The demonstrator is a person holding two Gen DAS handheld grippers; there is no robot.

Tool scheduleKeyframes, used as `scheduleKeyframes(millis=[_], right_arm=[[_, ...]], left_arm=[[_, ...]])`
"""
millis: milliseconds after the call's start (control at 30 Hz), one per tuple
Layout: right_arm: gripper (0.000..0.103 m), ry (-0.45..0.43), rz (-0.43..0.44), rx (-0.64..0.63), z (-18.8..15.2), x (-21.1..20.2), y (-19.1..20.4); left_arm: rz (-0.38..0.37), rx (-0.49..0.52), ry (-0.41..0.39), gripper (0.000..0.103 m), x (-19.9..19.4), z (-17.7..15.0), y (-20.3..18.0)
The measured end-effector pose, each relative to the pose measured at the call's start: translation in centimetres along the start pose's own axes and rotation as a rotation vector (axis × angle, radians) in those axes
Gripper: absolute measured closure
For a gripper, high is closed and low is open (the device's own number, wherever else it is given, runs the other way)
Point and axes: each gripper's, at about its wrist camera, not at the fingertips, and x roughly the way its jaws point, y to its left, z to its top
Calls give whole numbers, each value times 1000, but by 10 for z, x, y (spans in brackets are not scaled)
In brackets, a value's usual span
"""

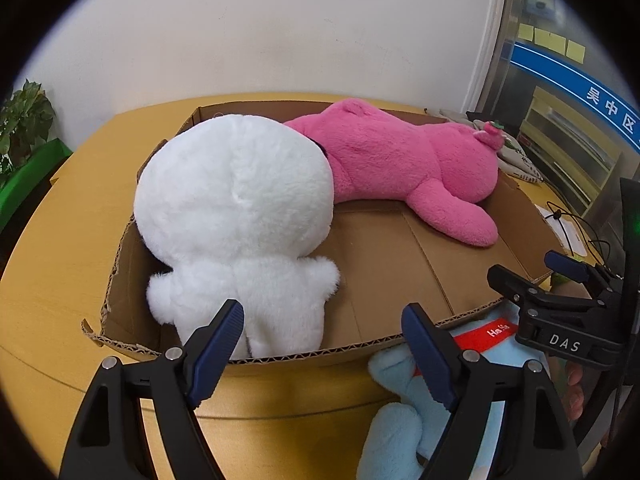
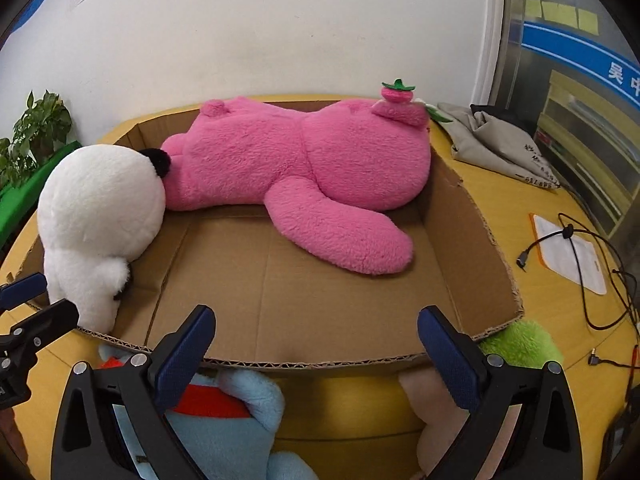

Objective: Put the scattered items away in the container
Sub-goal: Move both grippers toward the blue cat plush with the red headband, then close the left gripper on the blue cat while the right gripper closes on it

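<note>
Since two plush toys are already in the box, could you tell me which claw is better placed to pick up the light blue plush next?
Right, probably. The right claw hangs open directly above the light blue plush, while the left claw faces the white plush in the cardboard box.

Two plush toys in box (image 2: 472, 216): white (image 2: 100, 216), pink (image 2: 300, 160); perhaps three outside

A plain white wall (image 2: 280, 32) stands far behind the yellow table (image 1: 60, 280); a potted plant (image 2: 36, 136) sits far left, glass doors (image 2: 580, 80) right.

Two plush toys (image 2: 296, 168) in box (image 2: 472, 240), third plush (image 2: 224, 420) before it
</note>
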Motion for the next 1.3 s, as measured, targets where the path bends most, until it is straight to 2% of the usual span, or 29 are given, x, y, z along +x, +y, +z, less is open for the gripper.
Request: scheduleKeyframes(millis=[133,200,367,500,600,700,867,1000,1100,1167,1233,1300], right_arm=[[0,-19,4,2,-1,-9,-5],[0,-39,0,3,0,-16,-6],[0,-102,-5,17,8,-42,-9],[0,-137,-7,1,8,-58,-9],[0,-139,23,-9,1,-70,-11],[0,-149,78,-30,-17,-90,-15],[0,-82,305,-76,-66,-106,-10],[0,5,360,-120,-94,-90,10],[0,51,405,-103,-102,-74,17],[0,5,426,-158,-106,-76,25],[0,-44,457,-302,-114,-86,38],[0,-78,487,-423,-124,-96,50]], left_arm=[[24,-6,-14,21,-7,3,-3],[-2,-12,-32,21,-19,7,-6],[-12,-17,-97,20,-53,19,-22],[-45,-33,-71,20,-66,22,-29],[-89,-35,-48,20,-73,16,-32],[-130,-34,15,20,-69,4,-32],[-184,-60,115,20,-48,-28,-21],[-260,-97,174,20,-31,-45,-14],[-324,-128,205,19,-21,-53,-15],[-365,-106,201,19,-24,-54,-22],[-392,-25,180,19,-30,-54,-37],[-405,17,208,20,-25,-55,-46]])
